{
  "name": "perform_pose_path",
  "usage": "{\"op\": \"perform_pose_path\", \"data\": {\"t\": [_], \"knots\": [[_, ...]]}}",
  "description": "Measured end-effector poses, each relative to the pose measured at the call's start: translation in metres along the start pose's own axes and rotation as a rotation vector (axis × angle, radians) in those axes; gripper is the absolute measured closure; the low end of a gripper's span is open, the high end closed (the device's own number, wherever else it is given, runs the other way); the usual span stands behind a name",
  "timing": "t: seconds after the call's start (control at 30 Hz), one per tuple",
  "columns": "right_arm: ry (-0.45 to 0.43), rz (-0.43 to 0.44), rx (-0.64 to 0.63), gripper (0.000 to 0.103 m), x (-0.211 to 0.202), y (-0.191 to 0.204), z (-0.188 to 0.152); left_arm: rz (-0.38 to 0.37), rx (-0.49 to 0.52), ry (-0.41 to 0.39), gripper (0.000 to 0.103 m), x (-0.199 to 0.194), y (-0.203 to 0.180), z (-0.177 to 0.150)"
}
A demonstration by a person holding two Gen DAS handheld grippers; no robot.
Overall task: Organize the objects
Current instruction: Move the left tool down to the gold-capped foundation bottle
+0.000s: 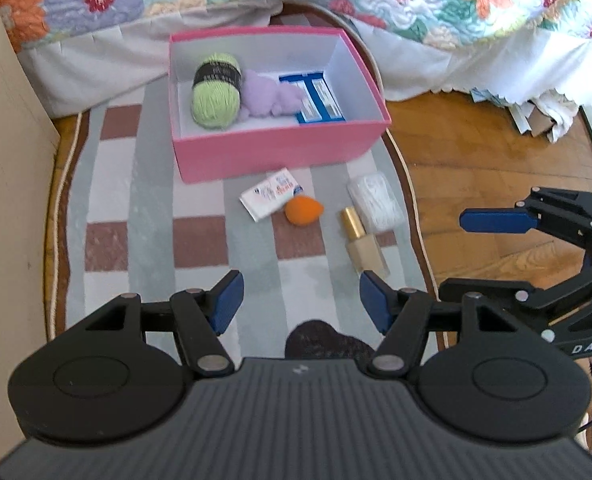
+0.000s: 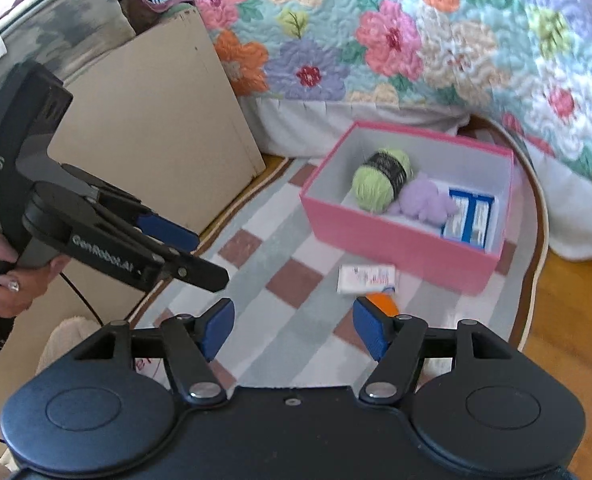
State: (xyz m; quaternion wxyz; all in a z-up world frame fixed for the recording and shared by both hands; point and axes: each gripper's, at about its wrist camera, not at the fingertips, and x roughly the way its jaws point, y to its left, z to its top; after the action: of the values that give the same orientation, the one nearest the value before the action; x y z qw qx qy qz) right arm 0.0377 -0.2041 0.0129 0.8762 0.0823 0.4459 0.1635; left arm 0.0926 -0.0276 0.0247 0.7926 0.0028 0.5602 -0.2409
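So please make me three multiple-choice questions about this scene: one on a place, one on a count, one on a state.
1. Where is the green yarn ball?
A. on the rug
B. in the pink box
C. on the bed

2. How many loose things lie on the rug in front of the box?
A. two
B. four
C. six

3. How is the left gripper?
A. open, empty
B. shut on the yarn
C. shut on the bottle

Key: 1 B, it lies inside the box; 2 B, packet, orange piece, gold-capped bottle, white bundle; 3 A, fingers apart, nothing between.
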Motion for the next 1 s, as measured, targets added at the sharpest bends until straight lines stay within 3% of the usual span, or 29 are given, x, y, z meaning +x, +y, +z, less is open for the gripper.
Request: {"op": "perform_pose_path", "data": {"t": [0.33, 0.5, 0.63, 0.9, 1.0], "knots": [[-0.018, -0.079, 0.066, 0.03, 0.016, -0.024, -0.047, -0.03, -0.003, 0.023, 0.04, 0.04, 0.002, -0.017], [-0.019, -0.165, 0.075, 0.03, 0.048, -0.042, -0.07, -0.03, 0.002, -0.016, 0.04, 0.067, 0.005, -0.02], [0.002, -0.234, 0.051, 0.03, 0.08, -0.053, -0.089, -0.078, -0.009, -0.016, 0.04, 0.094, 0.005, -0.022], [-0.001, -0.252, 0.127, 0.03, 0.124, -0.071, -0.113, -0.16, -0.024, 0.015, 0.041, 0.151, -0.006, -0.022], [0.025, -0.207, 0.149, 0.04, 0.137, -0.076, -0.116, -0.119, -0.006, 0.025, 0.042, 0.166, -0.012, -0.025]]}}
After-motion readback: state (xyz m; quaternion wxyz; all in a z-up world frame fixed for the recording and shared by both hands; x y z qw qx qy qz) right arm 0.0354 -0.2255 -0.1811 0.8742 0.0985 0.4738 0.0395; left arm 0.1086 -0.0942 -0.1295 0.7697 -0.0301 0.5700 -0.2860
